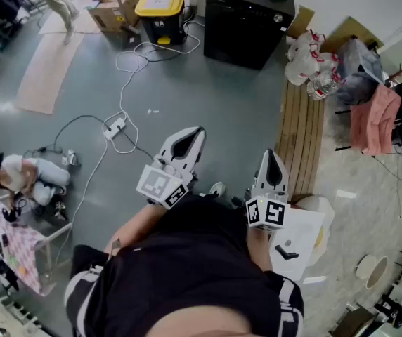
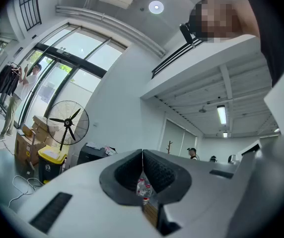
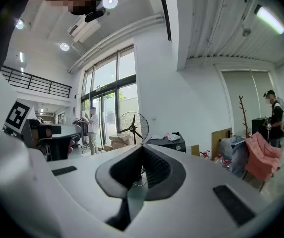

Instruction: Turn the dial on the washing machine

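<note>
Glossy grey floor, slatted wooden pallet, white left gripper and right gripper, ribbed black pads closed together, empty.

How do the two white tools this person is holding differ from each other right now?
The left gripper slants toward the right gripper, which points almost straight ahead. The left gripper's tip hangs over bare grey floor, while the right gripper's tip lies close beside the wooden slats. In the head view the left gripper shows a broad face and the right gripper looks narrower. Shared: both are white, with jaws closed together and nothing between them.
</note>
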